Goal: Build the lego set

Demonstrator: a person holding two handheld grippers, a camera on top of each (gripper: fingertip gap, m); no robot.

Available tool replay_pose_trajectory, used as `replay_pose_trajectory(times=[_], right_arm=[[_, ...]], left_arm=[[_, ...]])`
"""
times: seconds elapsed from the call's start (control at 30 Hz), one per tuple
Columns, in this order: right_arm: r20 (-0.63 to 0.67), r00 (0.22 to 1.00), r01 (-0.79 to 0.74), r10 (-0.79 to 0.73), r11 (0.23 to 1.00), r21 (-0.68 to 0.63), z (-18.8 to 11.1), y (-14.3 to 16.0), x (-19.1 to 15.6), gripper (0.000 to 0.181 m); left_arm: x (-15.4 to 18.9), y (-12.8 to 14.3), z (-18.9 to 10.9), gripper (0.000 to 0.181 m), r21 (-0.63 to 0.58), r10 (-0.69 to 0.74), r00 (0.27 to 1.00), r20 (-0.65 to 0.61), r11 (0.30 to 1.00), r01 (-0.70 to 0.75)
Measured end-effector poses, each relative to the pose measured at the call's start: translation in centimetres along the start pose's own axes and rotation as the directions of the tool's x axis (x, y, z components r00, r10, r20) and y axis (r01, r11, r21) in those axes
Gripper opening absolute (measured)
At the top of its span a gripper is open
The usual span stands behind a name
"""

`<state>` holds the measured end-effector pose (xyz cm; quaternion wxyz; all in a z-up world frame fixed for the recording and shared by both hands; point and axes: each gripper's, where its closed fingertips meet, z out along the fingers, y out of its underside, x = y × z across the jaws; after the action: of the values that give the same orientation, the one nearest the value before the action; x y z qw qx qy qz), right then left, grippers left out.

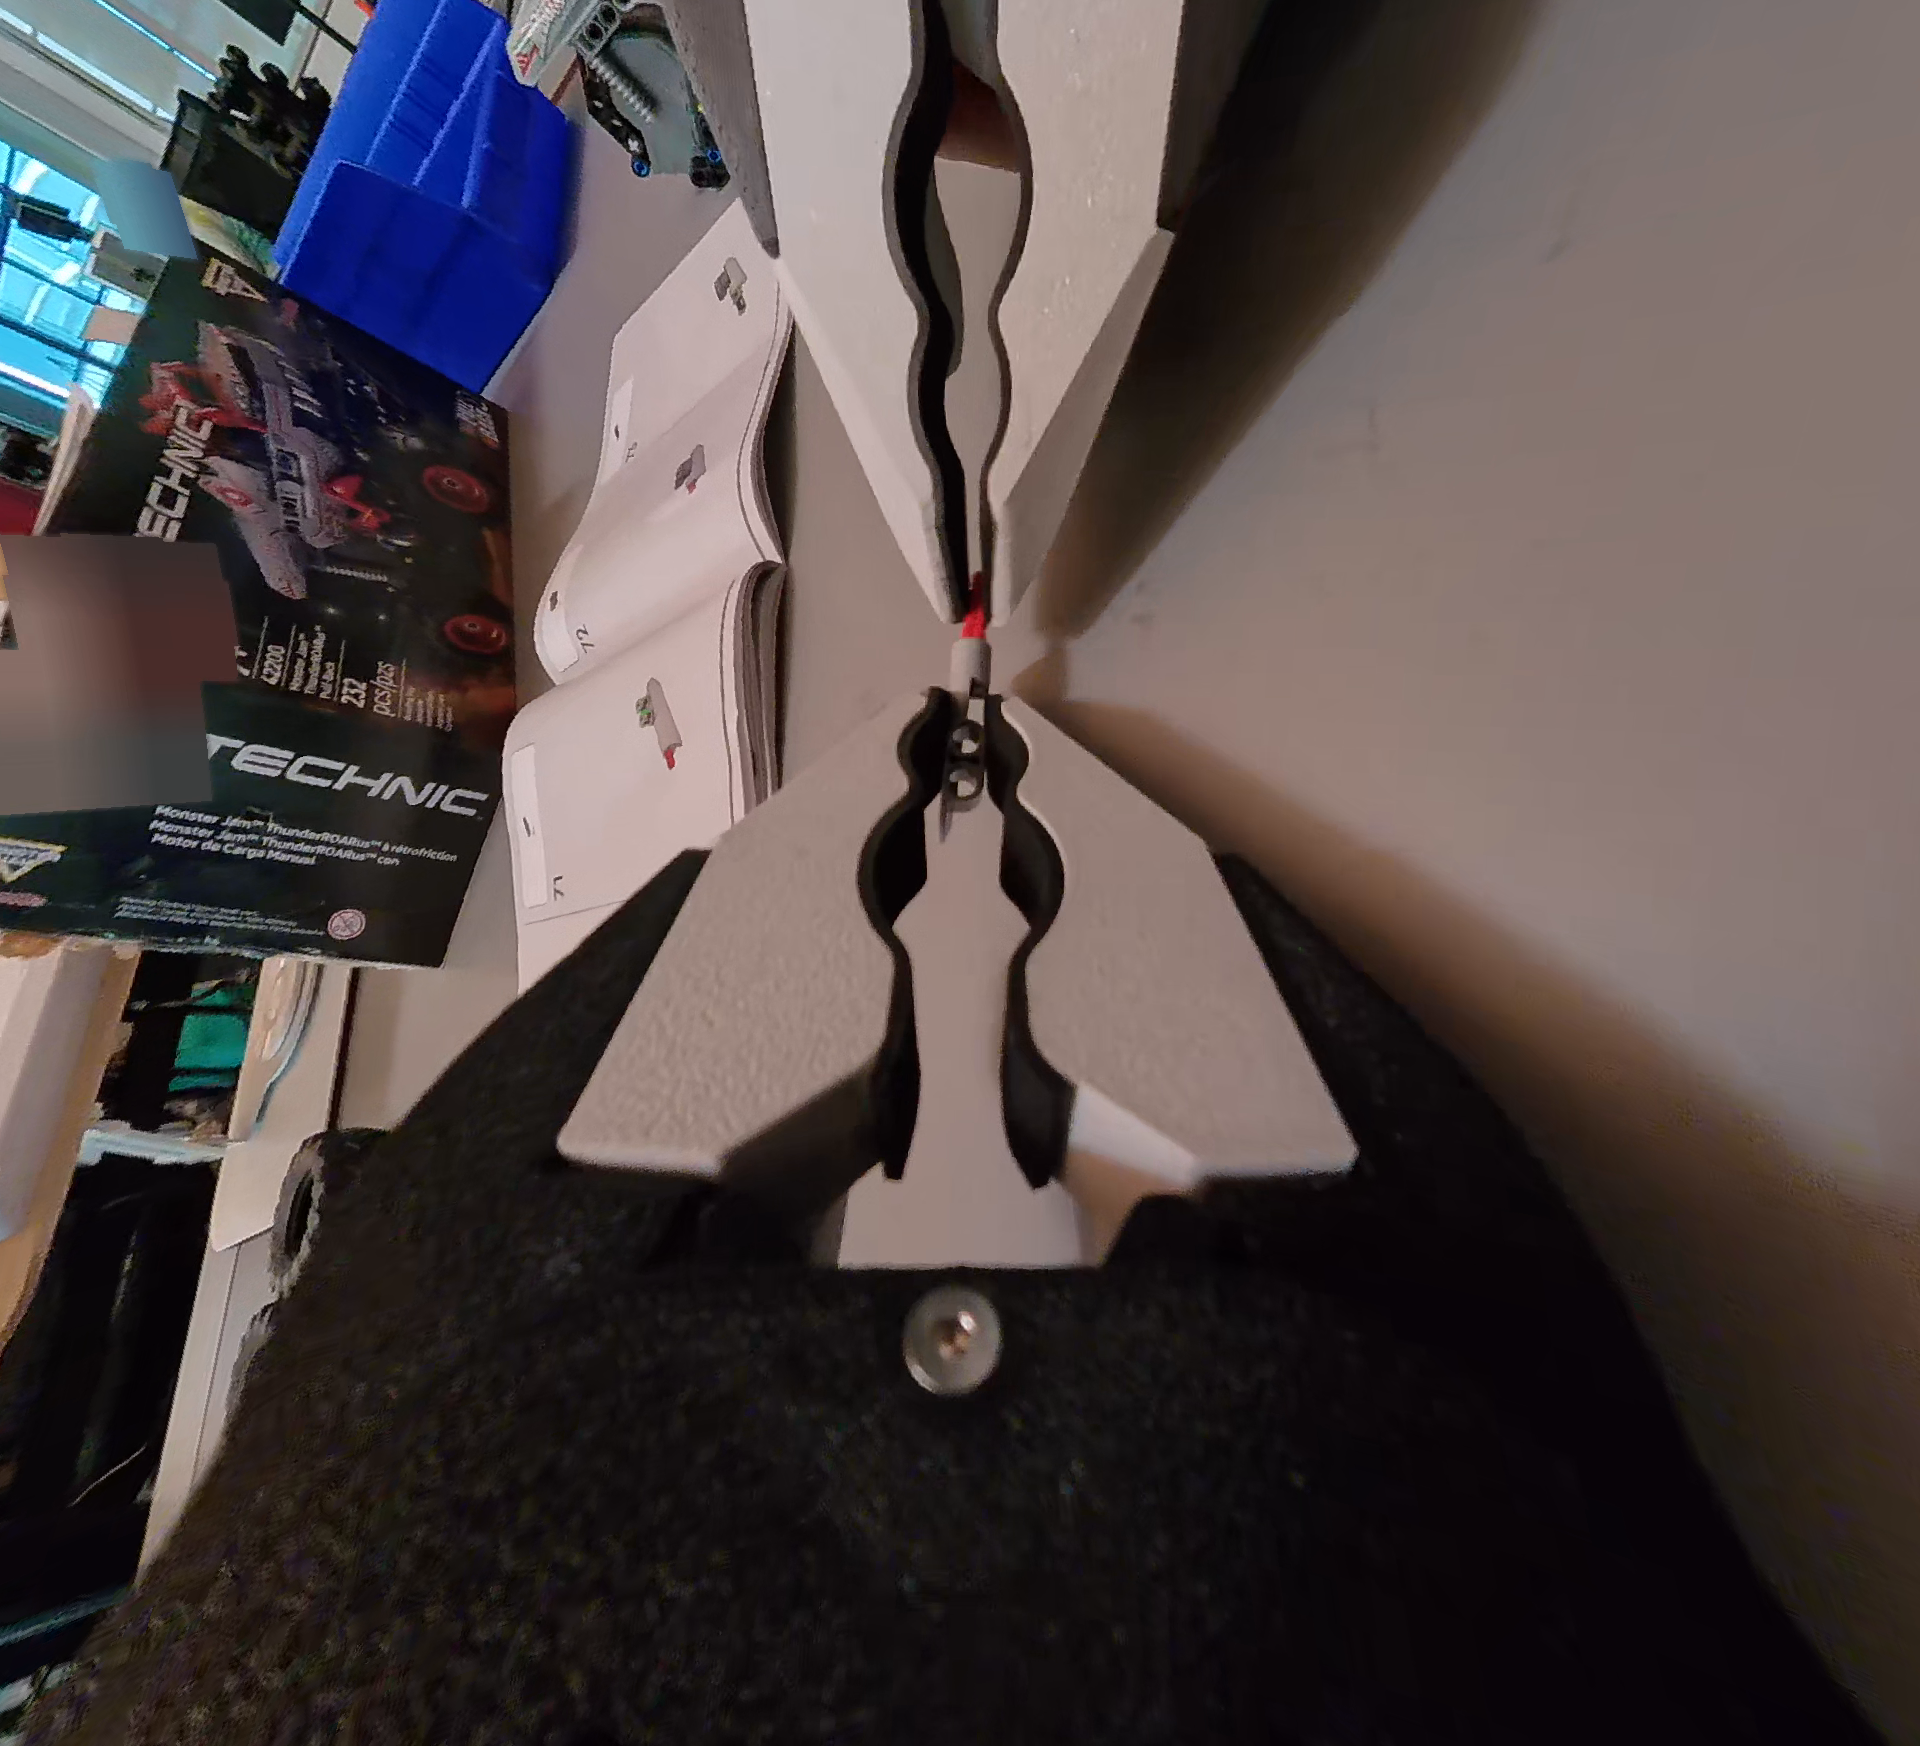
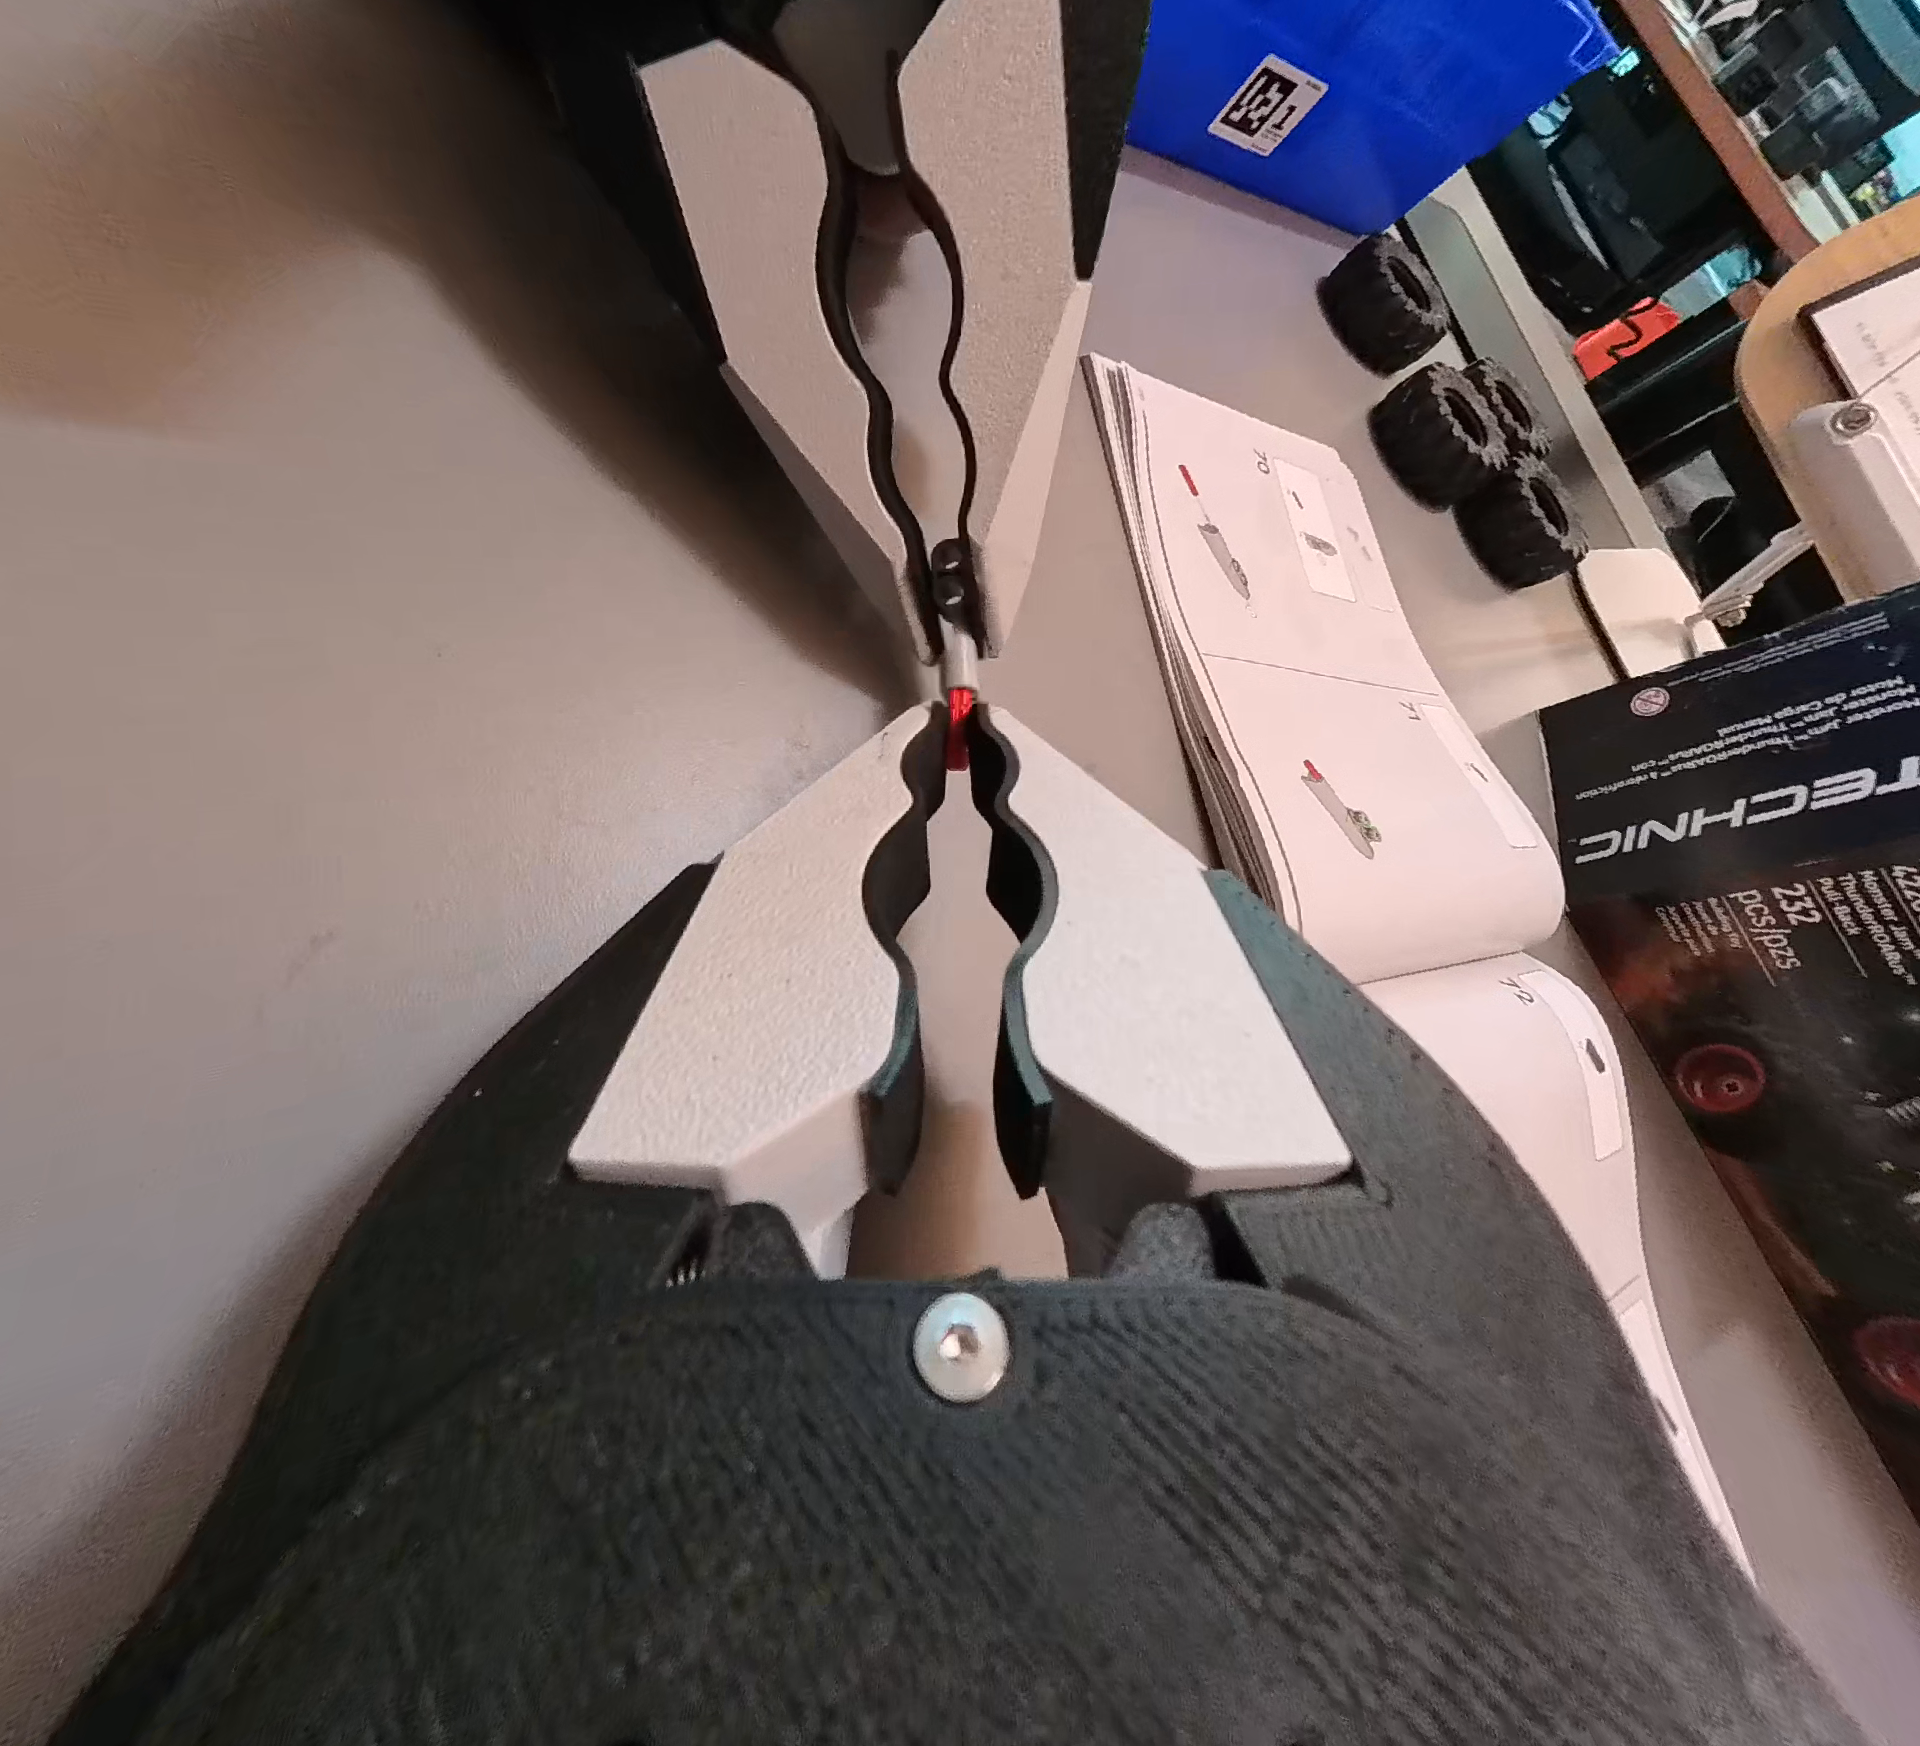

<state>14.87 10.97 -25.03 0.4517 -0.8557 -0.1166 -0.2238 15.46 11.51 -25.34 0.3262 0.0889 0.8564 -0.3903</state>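
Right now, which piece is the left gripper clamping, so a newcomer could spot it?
Find the open white instruction booklet on the pale table; beside it two grippers meet tip to tip. The left gripper pinches a small black holed connector. Unlike the grey sleeve and red axle, it is black.

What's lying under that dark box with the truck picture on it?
The box overlaps the open instruction booklet, covering its edge. A white table carries both. Anything else beneath the box is hidden.

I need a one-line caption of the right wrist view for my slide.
Right gripper holds red axle, left gripper black piece; grey sleeve between, beside open manual.
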Motion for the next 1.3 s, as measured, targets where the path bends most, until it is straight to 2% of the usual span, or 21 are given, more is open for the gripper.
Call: replay_pose_trajectory(times=[0.17, 0.3, 0.37, 0.47, 0.7, 0.8, 0.93, 1.07, 1.13, 1.2, 1.3], right_arm=[[-0.004, 1.000, 0.030, -0.030, 1.000, 0.001, 0.0, -0.1, -0.1, 0.003], [-0.009, 0.993, 0.114, -0.114, 0.993, -0.027, 0.0, 0.1, -0.5, 0.003], [-0.015, 0.983, 0.183, -0.184, 0.981, -0.061, 0.2, 0.4, -0.7, 0.003], [-0.013, 0.977, 0.209, -0.211, 0.974, -0.091, 0.4, 0.5, -1.0, 0.003], [0.033, 0.998, 0.057, -0.056, 0.997, -0.045, 0.5, 0.4, -0.9, 0.003], [0.048, 0.999, -0.001, 0.003, 0.998, -0.057, 0.6, 0.6, -0.8, 0.003], [0.038, 0.999, -0.006, 0.009, 0.997, -0.078, 0.7, 0.8, -0.8, 0.002], [0.020, 0.998, 0.057, -0.055, 0.995, -0.087, 0.7, 0.8, -0.8, 0.002], [0.025, 0.996, 0.082, -0.080, 0.995, -0.065, 0.7, 0.5, -0.9, 0.003], [0.040, 0.998, 0.051, -0.049, 0.998, -0.037, 0.6, 0.3, -1.0, 0.003], [0.050, 0.998, 0.027, -0.025, 0.999, -0.025, 0.5, 0.2, -1.0, 0.003]], left_arm=[[0.1, 0.0, -0.1, 0.004, 0.002, -0.002, 1.000, -0.012, 1.000, 0.002], [0.5, 0.1, -0.1, 0.004, -0.011, -0.010, 0.999, -0.041, 1.000, 0.010], [0.8, 0.2, 0.0, 0.004, -0.030, -0.033, 0.997, -0.067, 0.999, 0.032], [0.9, 0.6, 0.2, 0.004, -0.079, -0.001, 0.998, -0.065, 0.997, -0.004], [0.9, 0.7, 0.2, 0.003, -0.080, -0.004, 0.998, -0.068, 0.997, -0.001], [0.7, 0.8, 0.2, 0.004, -0.120, 0.060, 0.997, -0.039, 0.991, -0.064], [0.7, 0.7, 0.3, 0.003, -0.160, 0.122, 0.992, -0.016, 0.979, -0.123], [0.6, 0.7, 0.4, 0.003, -0.149, 0.060, 0.998, -0.023, 0.987, -0.063], [0.8, 0.7, 0.3, 0.003, -0.112, -0.043, 0.997, -0.064, 0.993, 0.035], [0.9, 0.7, 0.1, 0.003, -0.065, -0.110, 0.989, -0.101, 0.992, 0.104], [1.0, 0.5, 0.0, 0.003, -0.044, -0.138, 0.983, -0.122, 0.990, 0.133]])
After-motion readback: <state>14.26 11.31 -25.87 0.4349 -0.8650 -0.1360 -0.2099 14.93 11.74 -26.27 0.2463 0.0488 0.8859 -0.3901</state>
